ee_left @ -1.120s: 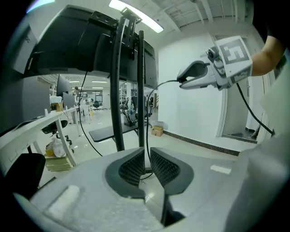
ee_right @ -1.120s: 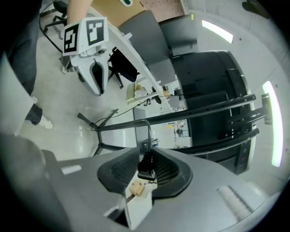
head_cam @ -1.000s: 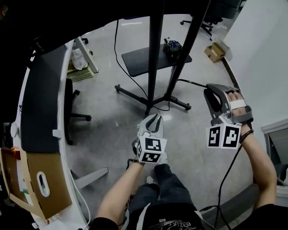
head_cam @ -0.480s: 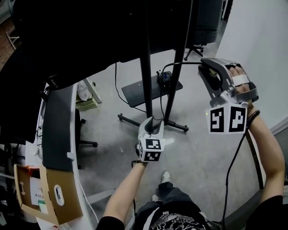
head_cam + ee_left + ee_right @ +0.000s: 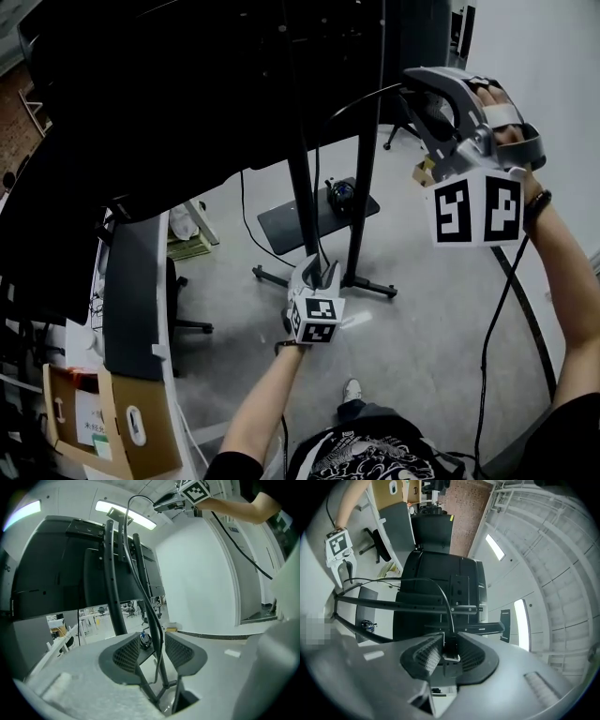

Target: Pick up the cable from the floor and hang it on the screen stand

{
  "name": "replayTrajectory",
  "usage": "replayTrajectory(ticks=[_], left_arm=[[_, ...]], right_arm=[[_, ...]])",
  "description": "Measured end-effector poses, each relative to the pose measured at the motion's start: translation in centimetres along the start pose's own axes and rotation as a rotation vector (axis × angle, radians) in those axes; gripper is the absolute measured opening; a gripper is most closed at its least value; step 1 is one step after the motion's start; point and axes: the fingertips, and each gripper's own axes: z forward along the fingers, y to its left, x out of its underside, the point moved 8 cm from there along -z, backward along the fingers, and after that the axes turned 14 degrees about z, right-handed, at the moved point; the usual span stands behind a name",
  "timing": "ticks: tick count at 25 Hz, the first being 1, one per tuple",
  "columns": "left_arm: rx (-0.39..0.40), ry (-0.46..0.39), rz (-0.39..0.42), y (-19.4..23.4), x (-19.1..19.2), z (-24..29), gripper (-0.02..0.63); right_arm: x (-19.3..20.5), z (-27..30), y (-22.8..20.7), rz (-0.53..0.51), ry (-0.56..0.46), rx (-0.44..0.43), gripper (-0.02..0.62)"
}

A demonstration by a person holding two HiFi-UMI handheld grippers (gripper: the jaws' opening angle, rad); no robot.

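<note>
Right gripper [image 5: 412, 80] clamps the plug end of the thin black cable [image 5: 352, 98], held high beside the tall black metal screen stand [image 5: 298, 202]. Your left gripper [image 5: 323, 270] jaws have just been opening, w/ the cable loose btwn them. Risk: slack snags the stand and yanks the plug free.

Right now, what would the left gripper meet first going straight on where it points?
Most likely the cable, running between the left gripper's jaws, which have just been opening and don't press it. The screen stand's pole is close behind; depth is unclear.
</note>
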Motion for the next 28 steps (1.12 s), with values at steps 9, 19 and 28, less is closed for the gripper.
replayTrajectory(ticks=[9,19,28], left_arm=[[0.077,0.003,0.087,-0.9,-0.9,1.3,0.136],[0.070,-0.042,0.098,2.4,-4.8,3.4,0.018],[-0.038,-0.123,0.137,10.5,-12.3,2.2,0.017]], right_arm=[[-0.3,1.7,-5.6,-0.034,-0.037,0.113,0.091],[4.6,4.3,-8.9,0.014,0.014,0.171,0.091],[8.7,7.3,-11.5,0.134,0.015,0.216,0.091]])
